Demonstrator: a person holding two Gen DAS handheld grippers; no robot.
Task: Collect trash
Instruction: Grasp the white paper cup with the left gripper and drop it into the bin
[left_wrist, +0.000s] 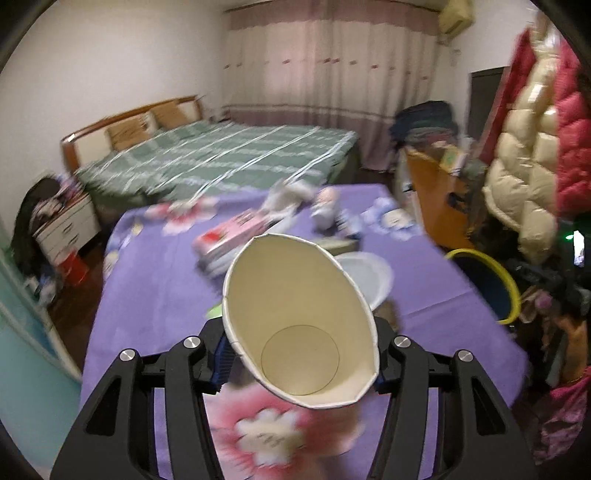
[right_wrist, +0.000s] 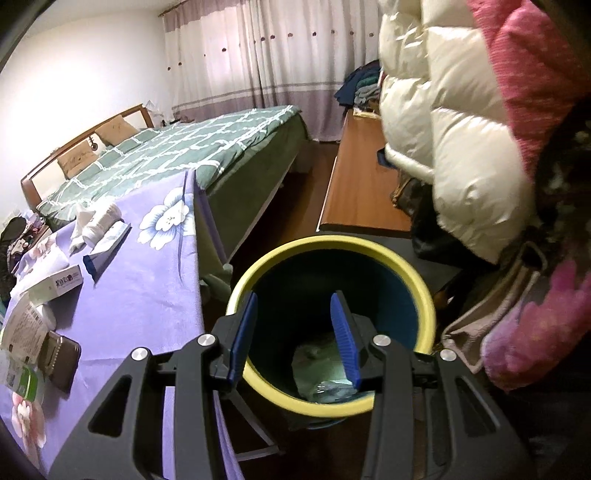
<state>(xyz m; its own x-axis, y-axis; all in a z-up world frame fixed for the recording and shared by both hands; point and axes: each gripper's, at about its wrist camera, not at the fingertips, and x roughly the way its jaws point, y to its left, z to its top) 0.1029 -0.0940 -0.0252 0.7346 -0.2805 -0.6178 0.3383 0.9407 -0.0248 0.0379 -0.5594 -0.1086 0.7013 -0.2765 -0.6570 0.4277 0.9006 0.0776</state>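
Observation:
My left gripper (left_wrist: 299, 354) is shut on a white paper cup (left_wrist: 299, 314), squeezed oval, its open mouth facing the camera, held above the purple flowered tablecloth (left_wrist: 155, 295). The yellow-rimmed dark blue trash bin (left_wrist: 491, 284) stands off the table's right edge. In the right wrist view my right gripper (right_wrist: 295, 332) is open and empty, right over the bin (right_wrist: 421, 291). Pale crumpled trash (right_wrist: 325, 384) lies at the bin's bottom.
On the table lie a pink box (left_wrist: 232, 232), a white lid or plate (left_wrist: 373, 277), crumpled tissues (right_wrist: 96, 221), a small carton (right_wrist: 62, 280), a leaflet (right_wrist: 26, 325) and a dark wallet (right_wrist: 59, 358). Hanging down jackets (right_wrist: 461, 147) crowd the right. A green bed (left_wrist: 221, 155) lies beyond.

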